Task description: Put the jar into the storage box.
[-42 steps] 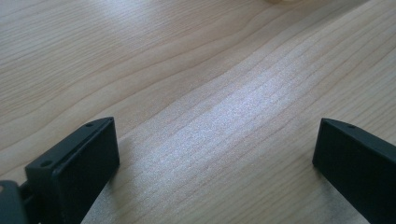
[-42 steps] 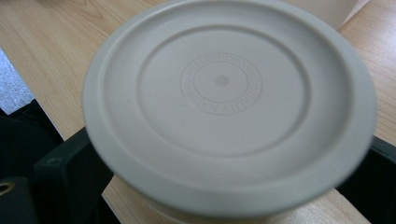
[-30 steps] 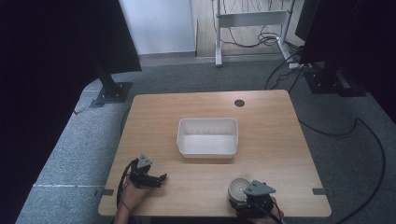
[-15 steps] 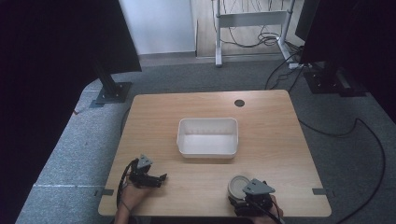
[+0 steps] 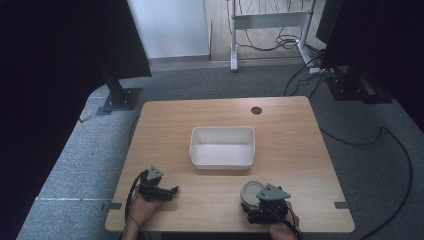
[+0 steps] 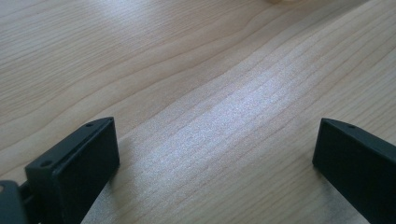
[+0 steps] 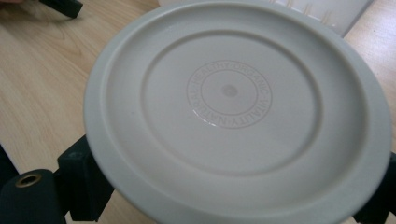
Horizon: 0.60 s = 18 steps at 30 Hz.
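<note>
At lower centre-right, our right gripper (image 5: 260, 204) pinches the round plate (image 7: 238, 112) by its rim; that shallow edge hold could slip. Our left gripper (image 5: 167, 192) gapes wide, empty, at lower left.

Grey carpet (image 5: 80, 165) is covering the floor around the light wooden table (image 5: 295, 135). Black stand bases (image 5: 119, 99) are sitting on both sides, and cables (image 5: 272, 40) are dangling by a white desk frame (image 5: 267, 20).
</note>
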Motion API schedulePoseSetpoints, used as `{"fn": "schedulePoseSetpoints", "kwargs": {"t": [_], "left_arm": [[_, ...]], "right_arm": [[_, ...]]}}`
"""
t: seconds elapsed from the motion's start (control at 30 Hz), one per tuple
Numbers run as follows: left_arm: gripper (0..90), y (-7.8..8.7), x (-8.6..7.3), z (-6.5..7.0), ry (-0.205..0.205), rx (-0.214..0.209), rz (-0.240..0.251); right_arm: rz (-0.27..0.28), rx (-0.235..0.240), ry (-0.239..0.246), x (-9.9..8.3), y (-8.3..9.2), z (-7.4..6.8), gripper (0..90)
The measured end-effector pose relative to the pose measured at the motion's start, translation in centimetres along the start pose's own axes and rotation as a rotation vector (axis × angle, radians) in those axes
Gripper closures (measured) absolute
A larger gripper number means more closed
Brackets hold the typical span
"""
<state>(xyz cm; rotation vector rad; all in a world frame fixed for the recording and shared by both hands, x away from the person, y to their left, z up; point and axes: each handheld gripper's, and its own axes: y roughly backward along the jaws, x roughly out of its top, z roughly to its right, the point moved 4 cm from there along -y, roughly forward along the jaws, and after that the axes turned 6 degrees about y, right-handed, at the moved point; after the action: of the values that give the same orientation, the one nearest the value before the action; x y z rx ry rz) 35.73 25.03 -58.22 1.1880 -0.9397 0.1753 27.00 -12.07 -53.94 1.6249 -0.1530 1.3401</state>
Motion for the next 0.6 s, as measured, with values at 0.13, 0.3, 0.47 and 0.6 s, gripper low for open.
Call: {"fn": "schedulePoseSetpoints", "kwargs": {"t": [0.13, 0.3, 0.47, 0.6], "left_arm": [[0.0, 0.0, 0.0, 0.0, 0.000, 0.000, 0.000], [0.0, 0.0, 0.0, 0.0, 0.000, 0.000, 0.000], [0.0, 0.0, 0.0, 0.0, 0.000, 0.000, 0.000], [0.0, 0.0, 0.0, 0.0, 0.000, 0.000, 0.000]], "right_arm": [[0.009, 0.005, -0.007, 0.7, -0.5, 0.1, 9.4], [0.018, 0.009, 0.001, 1.7, -1.1, 0.3, 9.4], [0.025, 0.010, 0.010, 2.5, -1.9, 0.6, 9.4], [0.031, 0.010, 0.016, 3.3, -2.4, 0.8, 9.4]]}}
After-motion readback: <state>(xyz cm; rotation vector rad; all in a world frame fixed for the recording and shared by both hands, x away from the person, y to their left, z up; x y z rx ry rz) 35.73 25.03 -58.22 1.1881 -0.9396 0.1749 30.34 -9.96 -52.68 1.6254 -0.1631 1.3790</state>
